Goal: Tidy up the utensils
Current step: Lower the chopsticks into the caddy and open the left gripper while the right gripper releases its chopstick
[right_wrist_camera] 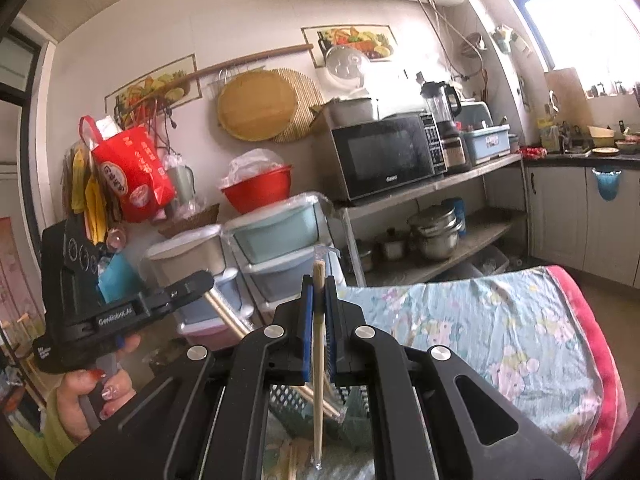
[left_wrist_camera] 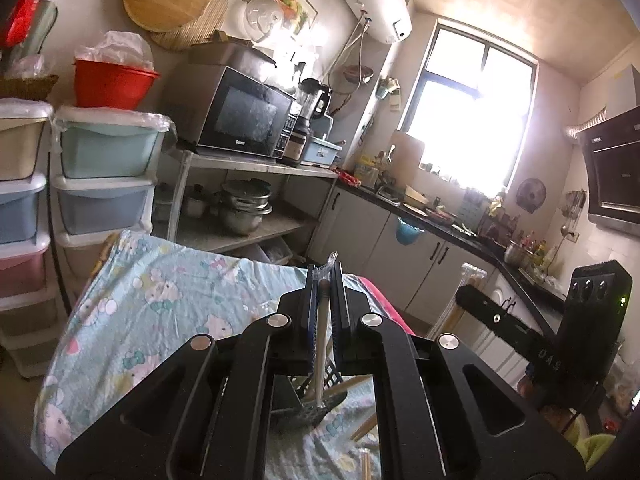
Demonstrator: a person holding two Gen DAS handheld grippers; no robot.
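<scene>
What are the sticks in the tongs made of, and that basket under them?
The stick in the right tongs looks like pale bamboo or wood: matte tan, inside a clear plastic sleeve that glints. The left tongs hold a similar wrapped utensil, whitish, material unclear. The basket looks like dark plastic with moulded grid holes.

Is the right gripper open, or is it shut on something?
Shut. The right gripper clamps a wrapped pair of chopsticks between its blue pads; they stand nearly upright, above the basket.
</scene>
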